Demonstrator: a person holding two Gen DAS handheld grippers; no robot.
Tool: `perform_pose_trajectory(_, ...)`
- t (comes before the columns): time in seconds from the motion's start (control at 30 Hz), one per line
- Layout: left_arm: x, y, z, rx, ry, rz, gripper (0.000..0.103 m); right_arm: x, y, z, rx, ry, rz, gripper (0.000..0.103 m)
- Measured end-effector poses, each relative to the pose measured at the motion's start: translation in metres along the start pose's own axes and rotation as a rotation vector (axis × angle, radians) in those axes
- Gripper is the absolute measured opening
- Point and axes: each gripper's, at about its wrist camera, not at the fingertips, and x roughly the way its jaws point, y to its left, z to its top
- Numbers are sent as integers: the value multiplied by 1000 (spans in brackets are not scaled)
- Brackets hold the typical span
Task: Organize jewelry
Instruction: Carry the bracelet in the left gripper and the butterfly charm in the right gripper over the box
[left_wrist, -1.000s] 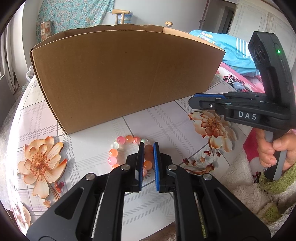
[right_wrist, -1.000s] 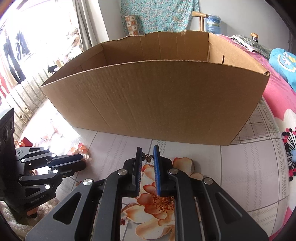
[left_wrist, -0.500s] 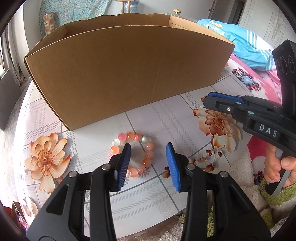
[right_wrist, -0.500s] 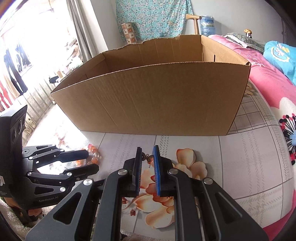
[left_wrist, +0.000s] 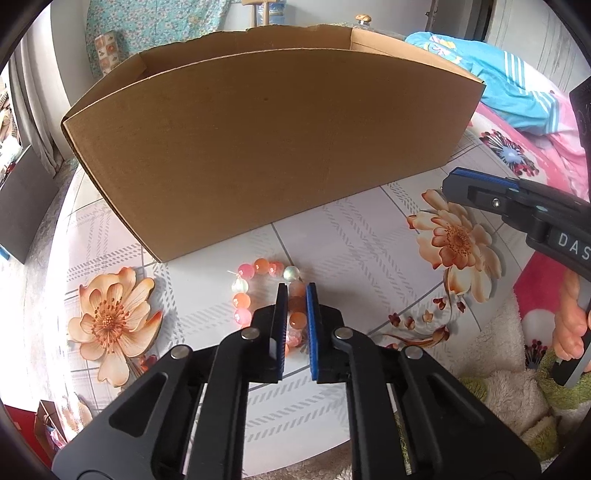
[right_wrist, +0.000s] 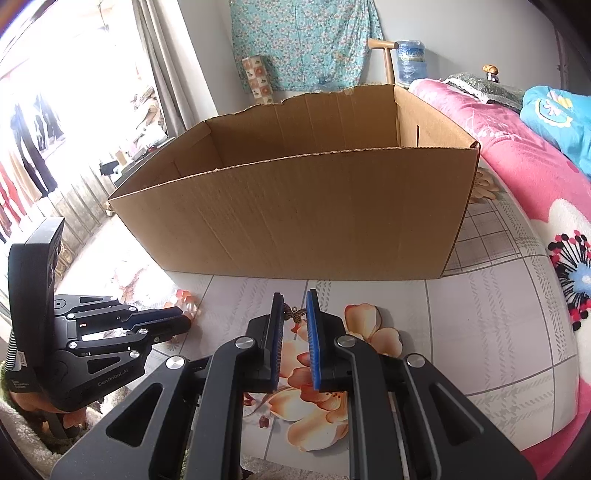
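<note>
Bracelet (left_wrist: 258, 291) of pink and orange beads lies on the flowered tablecloth (left_wrist: 369, 258), just in front of the box (left_wrist: 266, 147). Left gripper (left_wrist: 296, 295): half a second ago its jaws were spread wide above the ring; now they have clamped onto the ring's right side. Right gripper (right_wrist: 295, 306): jaws nearly together as before, a small butterfly charm (right_wrist: 294, 314) between the tips; whether it is gripped, cannot tell.
</note>
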Motion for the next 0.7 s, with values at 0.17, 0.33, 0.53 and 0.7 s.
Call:
perform_pose_trajectory(0.17, -1, 1, -1, 0, -7, 3, 9, 0, -1, 2, 7, -2, 1, 13)
perform_pose_trajectory(0.33, -4, 3, -3, -4, -7, 1, 9, -2, -1, 5, 5, -9, 3, 13)
perform_pose_trajectory(0.53, -5, 3, -3, -3, -10, 2, 9, -5, -2, 7, 8, -19, 8, 13)
perform_pose_trajectory(0.7, -8, 3, -2, 4, -20, 6, 9, -7, -2, 8, 8, -26, 10, 13)
